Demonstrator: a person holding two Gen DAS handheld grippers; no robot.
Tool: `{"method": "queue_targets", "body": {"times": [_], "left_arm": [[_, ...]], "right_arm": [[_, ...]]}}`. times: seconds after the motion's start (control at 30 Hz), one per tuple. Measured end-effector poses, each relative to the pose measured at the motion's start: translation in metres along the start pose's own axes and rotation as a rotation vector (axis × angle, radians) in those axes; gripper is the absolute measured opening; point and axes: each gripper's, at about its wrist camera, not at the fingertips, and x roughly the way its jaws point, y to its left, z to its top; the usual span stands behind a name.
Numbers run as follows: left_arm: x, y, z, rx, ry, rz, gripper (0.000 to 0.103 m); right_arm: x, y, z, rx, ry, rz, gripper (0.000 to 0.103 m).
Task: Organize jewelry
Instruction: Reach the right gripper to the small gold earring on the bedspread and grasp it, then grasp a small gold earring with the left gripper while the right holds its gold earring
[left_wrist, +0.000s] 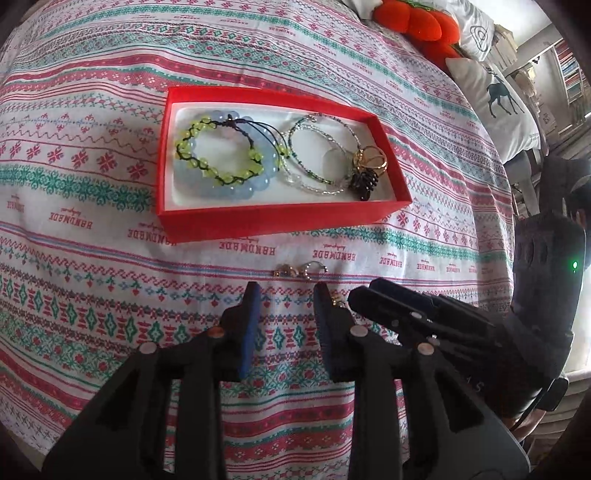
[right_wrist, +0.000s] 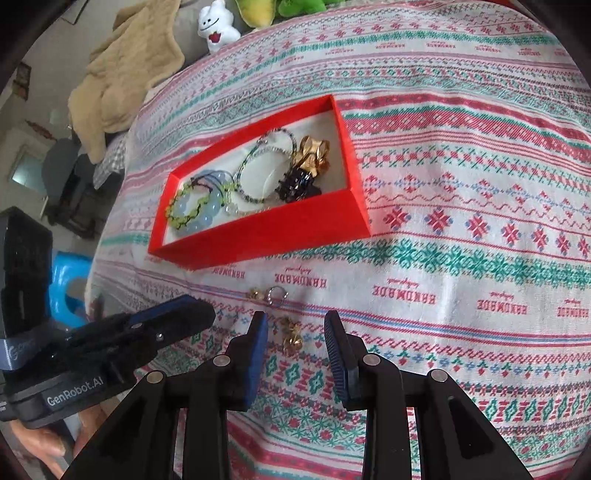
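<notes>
The red box (left_wrist: 258, 221) on the patterned tablecloth (left_wrist: 92, 280) holds a blue bead bracelet (left_wrist: 236, 184), a green beaded bracelet (left_wrist: 207, 168), thin bead bangles (left_wrist: 314, 173), gold rings (left_wrist: 373, 158) and a black piece (left_wrist: 364, 182). Loose rings (right_wrist: 269, 295) lie just before it. Gold earrings (right_wrist: 291, 334) sit between the right hand-held gripper's (right_wrist: 295, 325) spread fingers; the left hand-held gripper (left_wrist: 286, 295) gapes empty.

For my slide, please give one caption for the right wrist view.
Open right gripper straddles a gold earring on the patterned cloth, near the red jewelry box.
</notes>
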Motion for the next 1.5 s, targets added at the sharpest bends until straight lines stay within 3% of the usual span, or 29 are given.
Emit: {"method": "queue_targets", "body": {"times": [0.53,0.67,0.77,0.97,1.23,1.5], "left_arm": [[-0.007,0.013,-0.004,-0.032,-0.006,-0.007,0.031],[-0.006,0.012,-0.004,-0.030,-0.003,-0.011,0.031],[-0.006,0.011,-0.003,-0.030,-0.005,-0.012,0.031],[-0.004,0.006,-0.004,-0.019,-0.001,-0.023,0.031],[0.014,-0.007,-0.007,-0.044,0.057,-0.096,0.031],[0.027,-0.017,-0.007,-0.037,0.065,-0.068,0.031]], "right_arm": [[0.022,0.023,-0.009,-0.099,0.037,-0.097,0.030],[0.026,0.030,-0.010,-0.141,0.036,-0.137,0.012],[0.028,0.035,-0.012,-0.163,0.025,-0.167,0.008],[0.013,0.030,-0.007,-0.139,-0.022,-0.154,0.008],[-0.016,0.009,0.004,-0.036,-0.111,-0.127,0.008],[-0.013,0.011,0.005,-0.036,-0.097,-0.096,0.009]]}}
